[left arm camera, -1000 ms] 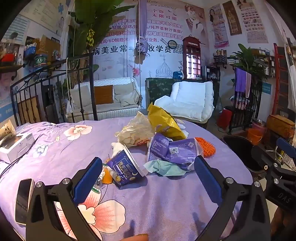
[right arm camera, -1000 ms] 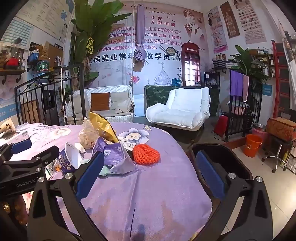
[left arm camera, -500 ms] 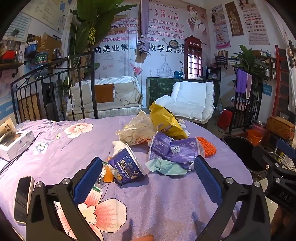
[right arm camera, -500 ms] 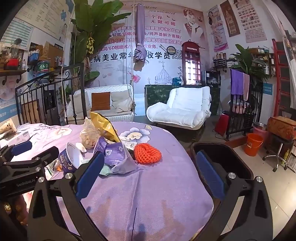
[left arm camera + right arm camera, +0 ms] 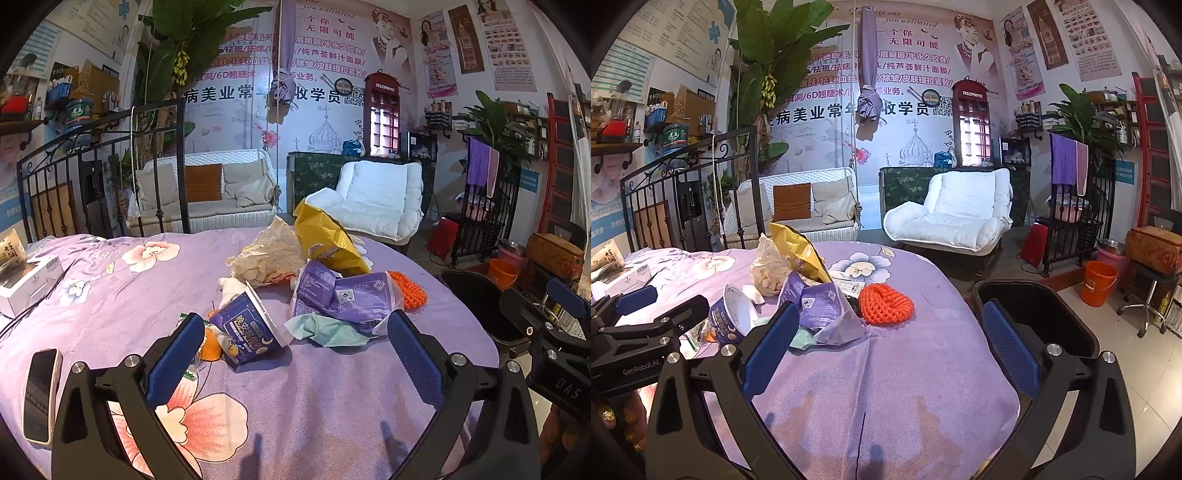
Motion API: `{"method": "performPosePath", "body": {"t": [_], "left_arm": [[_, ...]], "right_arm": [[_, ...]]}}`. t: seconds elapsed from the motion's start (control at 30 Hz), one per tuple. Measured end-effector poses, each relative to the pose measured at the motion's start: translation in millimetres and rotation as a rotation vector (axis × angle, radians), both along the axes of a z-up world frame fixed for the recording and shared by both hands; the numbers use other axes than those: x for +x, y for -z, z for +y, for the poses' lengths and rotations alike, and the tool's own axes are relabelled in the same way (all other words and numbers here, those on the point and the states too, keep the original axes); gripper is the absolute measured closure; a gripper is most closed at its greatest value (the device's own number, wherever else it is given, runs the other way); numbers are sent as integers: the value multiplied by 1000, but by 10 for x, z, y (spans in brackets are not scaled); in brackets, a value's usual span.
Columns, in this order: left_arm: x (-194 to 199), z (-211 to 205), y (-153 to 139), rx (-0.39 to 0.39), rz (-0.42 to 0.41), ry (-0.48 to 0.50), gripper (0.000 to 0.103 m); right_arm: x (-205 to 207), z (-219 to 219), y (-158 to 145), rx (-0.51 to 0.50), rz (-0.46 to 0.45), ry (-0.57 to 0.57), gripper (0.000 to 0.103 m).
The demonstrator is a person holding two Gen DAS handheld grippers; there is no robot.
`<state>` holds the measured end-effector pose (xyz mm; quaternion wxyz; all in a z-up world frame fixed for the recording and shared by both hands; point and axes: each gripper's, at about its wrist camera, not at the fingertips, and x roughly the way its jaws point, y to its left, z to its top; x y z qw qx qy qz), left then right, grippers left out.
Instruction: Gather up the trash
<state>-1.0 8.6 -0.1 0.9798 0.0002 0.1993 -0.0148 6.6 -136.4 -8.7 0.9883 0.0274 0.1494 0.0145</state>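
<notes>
Left wrist: near table [image 5: 155, 295], low, facing trash pile [image 5: 314, 288].
Right wrist: farther right, same heading.
Shared: pile, bin [image 5: 1034, 314].

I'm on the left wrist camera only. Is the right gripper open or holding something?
Observer: The right gripper is open, with nothing in it.
Operator: I only see the cup's outside. Anything in it?
Observer: The cup lies on its side, and its mouth shows a bare white inside.
Operator: Is the bin ready?
Observer: The bin shows its whole opening here. The inside is dark, and I can see no trash in it.
</notes>
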Motion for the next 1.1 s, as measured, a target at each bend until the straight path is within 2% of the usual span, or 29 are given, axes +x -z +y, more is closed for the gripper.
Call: {"method": "performPosePath", "body": {"t": [1.1], "left_arm": [[3,5,7,-7,2,0,5]], "right_arm": [[44,22,24,9,11,-7,4]]}}
